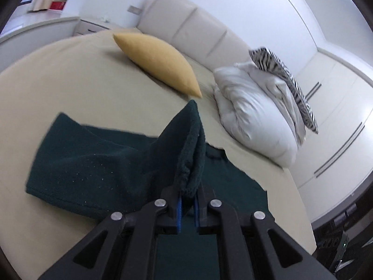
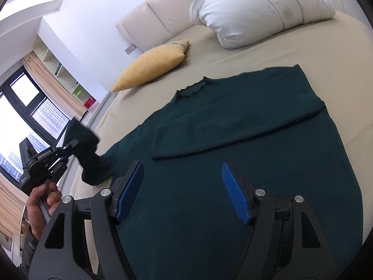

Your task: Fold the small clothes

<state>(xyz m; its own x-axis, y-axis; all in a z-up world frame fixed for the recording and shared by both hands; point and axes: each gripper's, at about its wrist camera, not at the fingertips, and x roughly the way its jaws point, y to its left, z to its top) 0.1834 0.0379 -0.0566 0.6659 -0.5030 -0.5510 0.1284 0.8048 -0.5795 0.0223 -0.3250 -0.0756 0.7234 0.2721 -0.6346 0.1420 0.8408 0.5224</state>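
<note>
A dark green knitted sweater [image 2: 244, 144] lies spread flat on the beige bed sheet [image 2: 326, 46], one sleeve already folded across its chest. The left gripper [image 1: 187, 206] has its blue-padded fingers clamped on the cuff of the other sleeve, lifting it off the bed. The right gripper [image 2: 183, 192] hovers above the sweater's lower body, fingers wide apart, probably not touching the fabric. A mustard yellow cushion [image 2: 151, 65] and a crumpled white duvet [image 2: 256, 9] rest near the headboard.

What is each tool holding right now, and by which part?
The left tool is shut on the dark green sweater, gripping its left sleeve near the cuff. The right tool is open, holding nothing.
</note>
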